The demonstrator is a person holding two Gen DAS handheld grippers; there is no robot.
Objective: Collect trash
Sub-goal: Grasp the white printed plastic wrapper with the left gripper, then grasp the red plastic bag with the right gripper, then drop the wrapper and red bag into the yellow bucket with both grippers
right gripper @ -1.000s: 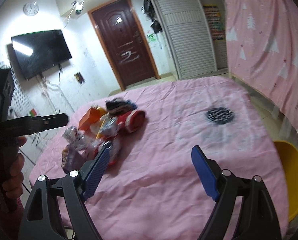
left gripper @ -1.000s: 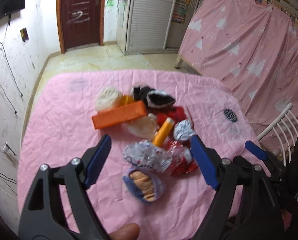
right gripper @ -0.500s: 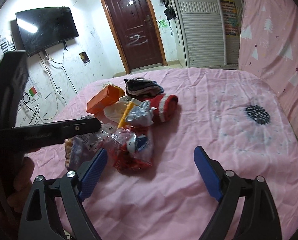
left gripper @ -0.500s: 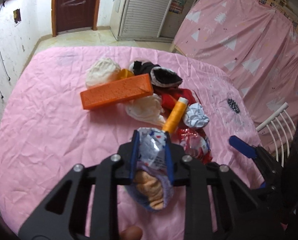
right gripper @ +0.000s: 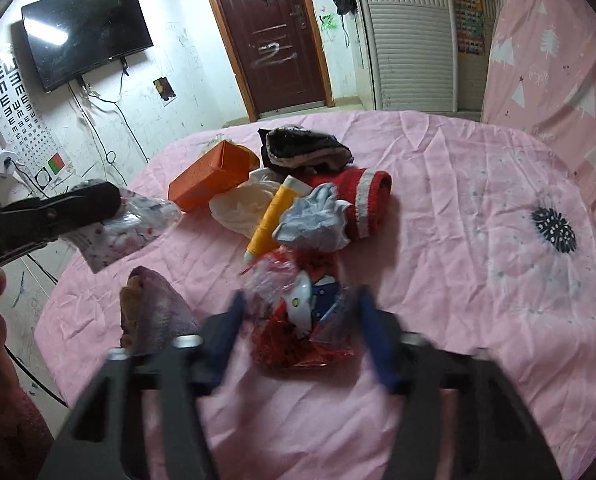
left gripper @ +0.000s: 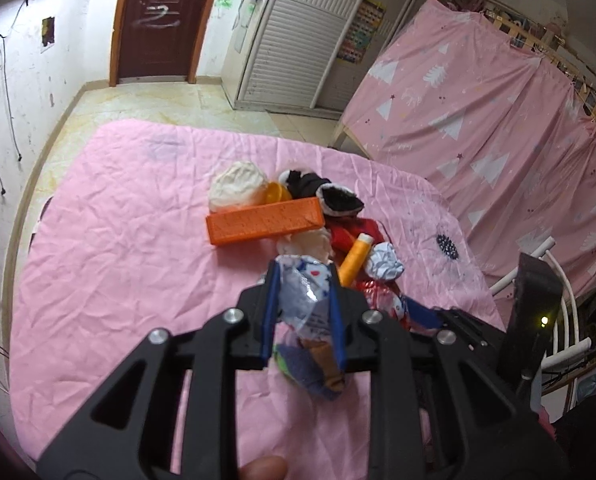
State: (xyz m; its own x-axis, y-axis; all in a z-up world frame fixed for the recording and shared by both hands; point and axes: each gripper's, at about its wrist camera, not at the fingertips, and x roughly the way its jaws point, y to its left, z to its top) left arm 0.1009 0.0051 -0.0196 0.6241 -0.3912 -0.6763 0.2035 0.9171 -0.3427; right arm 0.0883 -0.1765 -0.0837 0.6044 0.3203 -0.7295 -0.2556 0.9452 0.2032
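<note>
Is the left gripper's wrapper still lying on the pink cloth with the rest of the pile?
No: in the right wrist view the left gripper holds the crinkled white wrapper lifted clear of the pink cloth.

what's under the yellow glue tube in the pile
The yellow glue tube lies on a white plastic bag and a crumpled silver wrapper. Whatever lies beneath those stays hidden.

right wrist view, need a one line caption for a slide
Right gripper closing around a red wrapper on the pink cloth, while the left gripper lifts a crinkled white wrapper.
</note>
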